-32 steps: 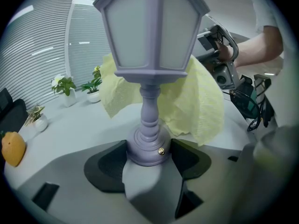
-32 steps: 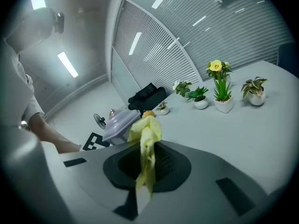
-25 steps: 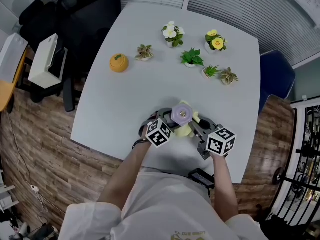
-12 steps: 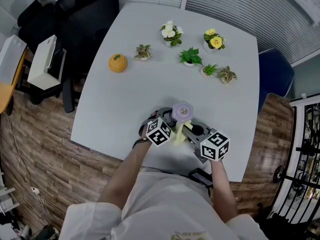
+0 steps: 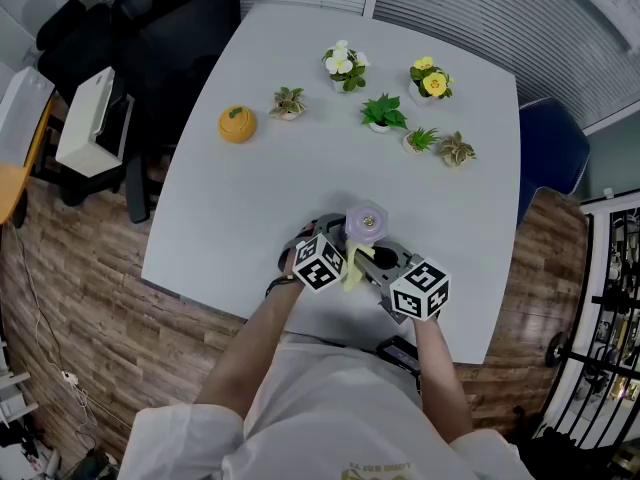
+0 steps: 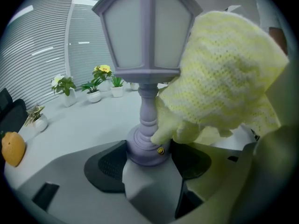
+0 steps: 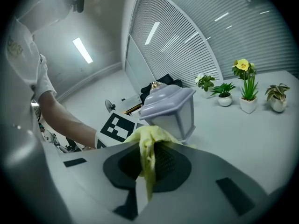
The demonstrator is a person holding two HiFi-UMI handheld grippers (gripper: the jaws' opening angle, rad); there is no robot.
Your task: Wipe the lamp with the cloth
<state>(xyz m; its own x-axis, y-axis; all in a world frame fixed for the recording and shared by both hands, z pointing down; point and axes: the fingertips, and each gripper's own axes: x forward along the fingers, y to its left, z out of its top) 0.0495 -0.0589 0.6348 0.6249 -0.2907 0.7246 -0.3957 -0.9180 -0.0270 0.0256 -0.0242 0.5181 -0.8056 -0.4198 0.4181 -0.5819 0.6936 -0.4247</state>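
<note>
A lilac lantern-shaped lamp (image 5: 366, 224) stands upright near the front edge of the white table (image 5: 250, 198). My left gripper (image 6: 147, 155) is shut on the lamp's round base (image 6: 142, 146), with one dark pad on each side of it. A yellow knitted cloth (image 6: 224, 78) hangs against the right side of the lamp's glass head (image 6: 147, 27) and down its stem. My right gripper (image 7: 147, 160) is shut on this cloth (image 7: 148, 143), bunched between its pads, just in front of the lamp (image 7: 170, 107). In the head view the cloth (image 5: 352, 268) shows between the two marker cubes.
Several small potted plants (image 5: 383, 115) stand in a loose row across the far part of the table, and an orange pumpkin-shaped object (image 5: 237, 125) sits at the left. A black office chair (image 5: 170, 28) is beyond the far left corner, a blue chair (image 5: 550, 153) at the right.
My right gripper has moved left with the cloth, from the lamp's right side round to its near side. The left gripper and the lamp have stayed in place.
</note>
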